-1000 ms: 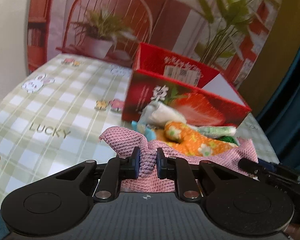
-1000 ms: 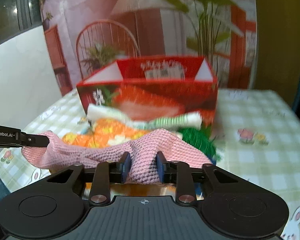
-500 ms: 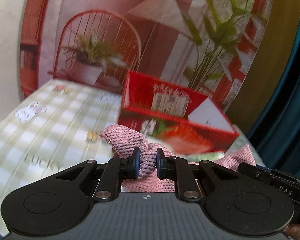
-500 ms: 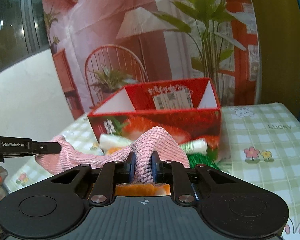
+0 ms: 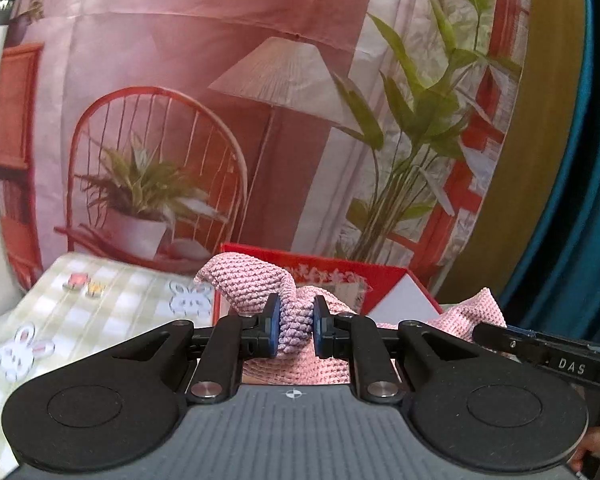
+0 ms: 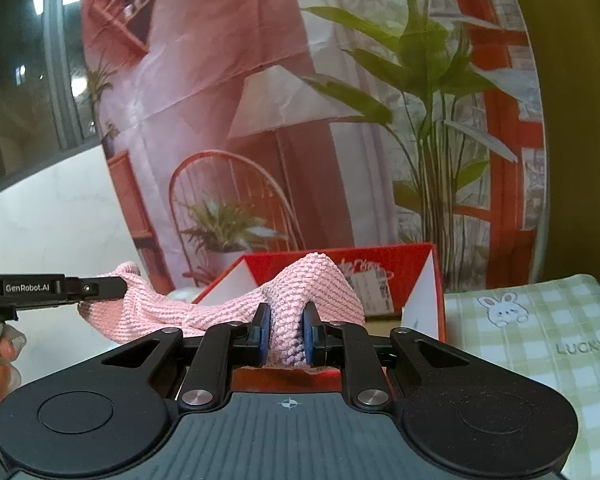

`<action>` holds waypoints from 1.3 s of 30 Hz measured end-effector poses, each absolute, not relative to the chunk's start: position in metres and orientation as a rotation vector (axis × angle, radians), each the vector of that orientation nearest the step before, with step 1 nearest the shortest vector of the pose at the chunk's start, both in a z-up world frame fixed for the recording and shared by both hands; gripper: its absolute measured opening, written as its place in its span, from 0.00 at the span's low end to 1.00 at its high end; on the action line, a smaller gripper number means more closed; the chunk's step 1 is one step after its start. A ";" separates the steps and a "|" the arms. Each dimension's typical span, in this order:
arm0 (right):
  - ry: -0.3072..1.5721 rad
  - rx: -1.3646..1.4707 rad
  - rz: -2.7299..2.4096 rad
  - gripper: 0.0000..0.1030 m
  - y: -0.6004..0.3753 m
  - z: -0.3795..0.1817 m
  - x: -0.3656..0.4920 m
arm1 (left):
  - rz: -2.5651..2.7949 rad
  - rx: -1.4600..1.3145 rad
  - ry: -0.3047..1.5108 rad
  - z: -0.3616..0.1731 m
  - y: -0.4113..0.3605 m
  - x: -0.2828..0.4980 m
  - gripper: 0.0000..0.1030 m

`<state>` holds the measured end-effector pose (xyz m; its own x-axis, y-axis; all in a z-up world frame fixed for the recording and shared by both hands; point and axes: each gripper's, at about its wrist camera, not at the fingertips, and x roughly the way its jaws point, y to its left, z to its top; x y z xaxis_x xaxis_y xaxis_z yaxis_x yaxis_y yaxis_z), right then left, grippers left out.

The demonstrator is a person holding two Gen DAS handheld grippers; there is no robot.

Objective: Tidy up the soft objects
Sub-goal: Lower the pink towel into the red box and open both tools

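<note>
1. Both grippers have risen since a second ago. The pile of soft items that lay at the foot of the red box (image 6: 380,264) (an orange flowered piece, a green one, a striped roll) has dropped out of both wrist views, and only the box's upper rim and the printed backdrop (image 5: 260,80) now fill the frames.

2. The pink knitted cloth (image 5: 244,284) has come up with them. It hangs in the air between the two grippers, in front of the box and at about the height of its rim, no longer resting on the pile or the desk (image 6: 540,320).

3. The left gripper (image 5: 293,325) has its fingers closed on one bunched corner of the cloth, with the knit squeezed between the blue pads; its grip looks unchanged over the last second.

4. The right gripper (image 6: 286,333) has just been closing its fingers further, and the cloth's other corner is pinched tightly between them. In its view the left gripper's tip shows at the far left, holding the opposite end.

5. The cloth sags in a shallow curve between the two holds, so it is not yet pulled taut.

6. Judged from this, the cloth is singled out and lifted clear, ready either to be spread for folding or carried over the box's open top; which is intended cannot be told.
</note>
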<state>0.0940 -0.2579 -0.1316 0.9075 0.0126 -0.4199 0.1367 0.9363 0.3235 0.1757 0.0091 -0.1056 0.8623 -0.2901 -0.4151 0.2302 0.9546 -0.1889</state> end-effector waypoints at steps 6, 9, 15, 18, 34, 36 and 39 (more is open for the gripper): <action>0.470 0.391 -0.087 0.15 -0.281 -0.154 0.135 | -0.258 -0.086 0.524 -0.123 -0.003 0.218 0.17; 0.504 0.394 -0.105 0.15 -0.286 -0.169 0.149 | -0.256 -0.066 0.584 -0.136 -0.008 0.236 0.17; 0.649 0.441 -0.142 0.15 -0.297 -0.200 0.163 | -0.278 -0.003 0.681 -0.157 -0.020 0.257 0.17; 0.668 0.455 -0.155 0.15 -0.300 -0.207 0.164 | -0.272 0.017 0.702 -0.166 -0.026 0.261 0.17; 0.616 0.219 -0.226 0.58 -0.265 -0.190 0.150 | -0.301 0.029 0.653 -0.154 -0.024 0.234 0.54; 0.592 0.200 -0.222 0.70 -0.258 -0.184 0.140 | -0.307 0.025 0.644 -0.150 -0.023 0.222 0.58; 0.541 0.195 -0.214 0.97 -0.244 -0.174 0.121 | -0.292 0.033 0.640 -0.148 -0.021 0.201 0.65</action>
